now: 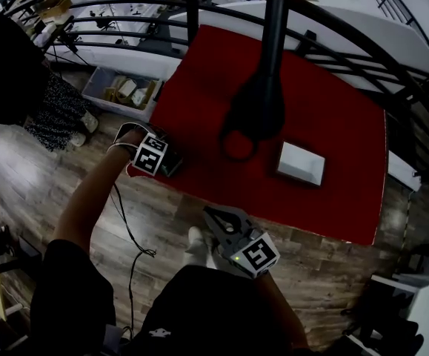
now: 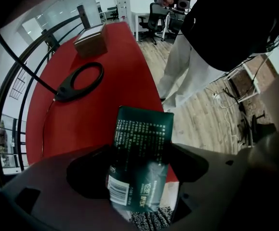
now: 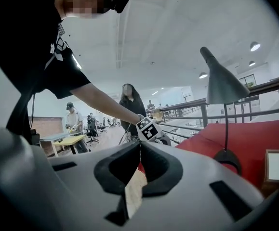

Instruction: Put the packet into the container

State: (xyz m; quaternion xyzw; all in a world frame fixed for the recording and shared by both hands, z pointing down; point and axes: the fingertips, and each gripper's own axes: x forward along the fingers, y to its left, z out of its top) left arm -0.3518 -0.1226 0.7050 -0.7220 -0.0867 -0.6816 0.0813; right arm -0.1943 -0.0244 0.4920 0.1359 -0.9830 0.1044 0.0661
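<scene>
Packet [image 2: 141,143] glossy plastic film; tabletop [image 1: 333,117] matt red cloth; floor [image 1: 66,191] wood planks.

Open-plan office: desks [image 3: 69,141], swivel chairs [image 2: 156,14], mezzanine railing [image 1: 125,10].

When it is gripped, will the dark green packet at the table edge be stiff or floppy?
Probably floppy: the packet shows a crease across its middle. Its glossy film may be slippery between the fingers. It looks thin, so it is likely light.
</scene>
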